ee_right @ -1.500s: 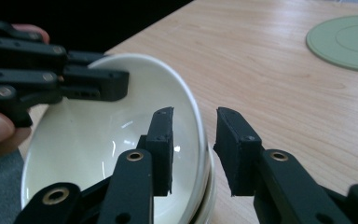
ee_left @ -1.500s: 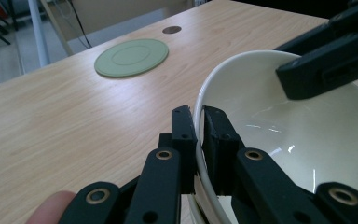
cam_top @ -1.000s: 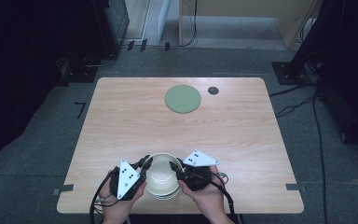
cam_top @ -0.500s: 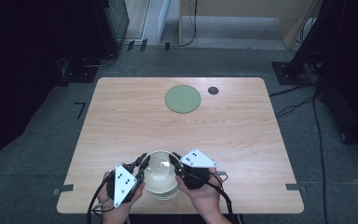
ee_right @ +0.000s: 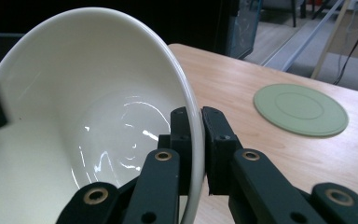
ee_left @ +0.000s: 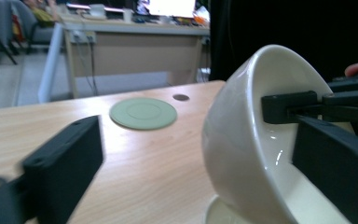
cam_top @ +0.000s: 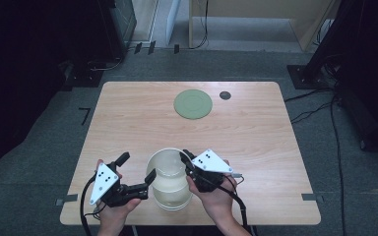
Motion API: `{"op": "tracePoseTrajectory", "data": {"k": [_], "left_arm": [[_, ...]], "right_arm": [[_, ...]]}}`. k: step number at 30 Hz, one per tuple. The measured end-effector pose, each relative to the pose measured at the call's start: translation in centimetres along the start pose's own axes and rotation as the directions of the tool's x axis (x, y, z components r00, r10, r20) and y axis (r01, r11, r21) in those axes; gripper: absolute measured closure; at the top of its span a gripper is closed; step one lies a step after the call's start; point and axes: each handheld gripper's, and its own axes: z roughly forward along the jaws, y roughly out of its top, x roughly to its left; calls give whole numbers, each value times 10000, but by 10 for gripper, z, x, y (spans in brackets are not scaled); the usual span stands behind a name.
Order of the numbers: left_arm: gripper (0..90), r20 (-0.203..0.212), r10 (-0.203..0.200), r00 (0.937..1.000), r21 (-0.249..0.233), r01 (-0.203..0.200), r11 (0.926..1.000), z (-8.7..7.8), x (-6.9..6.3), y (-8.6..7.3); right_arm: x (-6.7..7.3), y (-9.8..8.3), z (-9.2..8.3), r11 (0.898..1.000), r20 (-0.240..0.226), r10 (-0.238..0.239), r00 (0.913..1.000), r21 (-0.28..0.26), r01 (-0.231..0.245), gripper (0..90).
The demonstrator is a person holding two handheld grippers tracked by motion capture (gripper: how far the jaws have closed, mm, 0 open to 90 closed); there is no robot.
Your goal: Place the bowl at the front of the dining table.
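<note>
A cream bowl [cam_top: 170,182] [ee_left: 242,140] [ee_right: 88,107] sits tilted near the table's front edge. My right gripper [cam_top: 185,157] [ee_right: 200,119] is shut on the bowl's rim, one jaw inside and one outside. To the left of the bowl my left gripper [cam_top: 137,168] [ee_left: 196,140] is open wide. Its right-hand jaw sits by the bowl's left side and the other hangs over bare table. In the left gripper view the bowl's mouth faces the right gripper.
A flat green round coaster [cam_top: 193,104] [ee_left: 143,113] [ee_right: 300,109] lies at the back middle of the wooden table [cam_top: 256,142]. A small dark disc [cam_top: 225,95] [ee_left: 181,97] rests just right of it. Cables and dark equipment stand on the floor around the table.
My left gripper has pulled away to the left from the bowl and its jaws have spread. The bowl has tipped, showing more of its inside, still held by the right gripper.
</note>
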Motion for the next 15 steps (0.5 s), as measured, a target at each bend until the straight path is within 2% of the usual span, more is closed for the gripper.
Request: {"op": "tracePoseTrajectory", "data": {"k": [1, 3, 4, 5, 7, 8, 9, 11, 12, 14, 15], "left_arm": [[0, 0, 0, 10000, 0, 0, 10000, 0, 0, 0], [0, -262, -147, 9995, -494, 134, 9987, -7, 7, 1], [0, -175, -213, 9996, -521, 203, 9984, -9, 11, 1], [0, -379, -216, 9990, -542, 195, 9983, -10, 14, 1], [0, -374, -308, 9988, -569, 286, 9980, -11, 18, 0], [0, -581, -442, 9973, -590, 408, 9974, -13, 26, -2], [0, -503, -479, 9976, -574, 450, 9973, -13, 31, -4], [0, -845, -420, 9955, -551, 374, 9978, -14, 39, -8], [0, -845, -420, 9955, -551, 374, 9978, -14, 39, -8], [0, -1025, -392, 9940, -488, 343, 9982, -15, 53, -18], [0, -869, -419, 9953, -453, 380, 9982, -15, 58, -22]], "right_arm": [[0, 0, 0, 10000, 0, 0, 10000, 0, 0, 846], [-4, 2, 1, 9999, 172, 27, 9998, -99, -25, 845], [-6, 2, 1, 9999, 202, 58, 9998, -115, -56, 845], [-8, 3, 2, 9999, 247, 99, 9996, -130, -96, 845], [-11, 3, 2, 9997, 328, 153, 9993, -170, -148, 845], [-12, 4, 3, 9997, 362, 164, 9992, -193, -158, 845], [-14, 5, 3, 9996, 386, 189, 9991, -211, -181, 845], [-17, 6, 4, 9994, 473, 248, 9986, -264, -235, 845], [-17, 6, 4, 9994, 473, 248, 9986, -264, -235, 845], [-21, 8, 5, 9991, 547, 303, 9980, -303, -286, 844], [-23, 9, 5, 9990, 568, 318, 9979, -339, -299, 844]]}}
